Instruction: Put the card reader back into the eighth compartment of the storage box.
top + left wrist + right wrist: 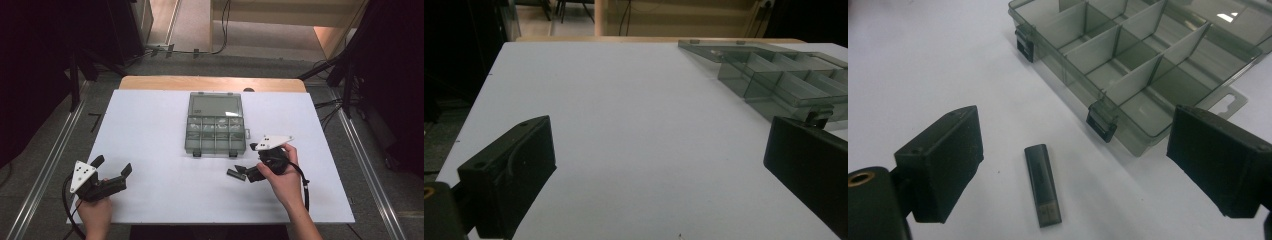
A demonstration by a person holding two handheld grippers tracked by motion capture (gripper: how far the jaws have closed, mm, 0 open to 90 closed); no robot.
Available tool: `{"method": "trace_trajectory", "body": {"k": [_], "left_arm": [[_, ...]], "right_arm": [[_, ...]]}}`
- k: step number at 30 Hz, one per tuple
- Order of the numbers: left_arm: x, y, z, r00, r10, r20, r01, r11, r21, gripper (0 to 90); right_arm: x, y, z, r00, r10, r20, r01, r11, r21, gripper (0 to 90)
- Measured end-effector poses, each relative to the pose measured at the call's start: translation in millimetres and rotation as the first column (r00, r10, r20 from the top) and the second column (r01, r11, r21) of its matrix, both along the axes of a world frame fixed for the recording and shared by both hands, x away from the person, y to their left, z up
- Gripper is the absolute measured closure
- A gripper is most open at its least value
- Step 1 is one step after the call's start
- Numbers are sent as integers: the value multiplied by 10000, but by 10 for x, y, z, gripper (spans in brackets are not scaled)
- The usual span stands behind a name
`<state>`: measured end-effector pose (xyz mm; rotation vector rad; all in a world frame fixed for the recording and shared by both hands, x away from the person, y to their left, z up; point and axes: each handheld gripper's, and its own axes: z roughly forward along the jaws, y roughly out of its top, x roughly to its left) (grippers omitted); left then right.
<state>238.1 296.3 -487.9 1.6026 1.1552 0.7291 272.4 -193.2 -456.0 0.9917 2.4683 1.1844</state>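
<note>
The stick (1043, 186) lies flat on the table, at 5 o'clock of the box (1143, 65). Right gripper (1068, 165) hangs over it, jaws wide: centre them across its narrow sides, then close.

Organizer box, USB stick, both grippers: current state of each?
Organizer box: lid open and folded back flat, compartments look empty, latches undone.
USB stick: lying flat on the table in front of the box, not held, between the right gripper's jaws but untouched.
Right gripper: jaws open, straddling the stick.
Left gripper: jaws open, holding nothing, over bare table left of the box.
</note>
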Motion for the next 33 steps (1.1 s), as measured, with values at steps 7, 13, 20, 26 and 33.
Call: {"method": "trace_trajectory", "body": {"k": [7,13,20,26,33], "left_arm": [[2,1,0,10000,-13,-1,13,10000,-4,4],[1,2,0,10000,-6,-6,6,10000,-9,4],[2,3,0,10000,2,-9,-2,10000,-23,4],[2,2,0,10000,5,-14,-5,10000,-23,4],[3,1,-1,10000,-5,-6,5,10000,-13,3]], "right_arm": [[7,45,-63,9994,159,-313,-164,9998,-148,63],[12,68,-119,9991,162,-382,-170,9997,-194,176],[21,116,-214,9962,325,-811,-361,9984,-437,187],[52,129,-293,9890,512,-1385,-585,9971,-489,330],[64,156,-371,9781,763,-1938,-883,9946,-542,481]]}}
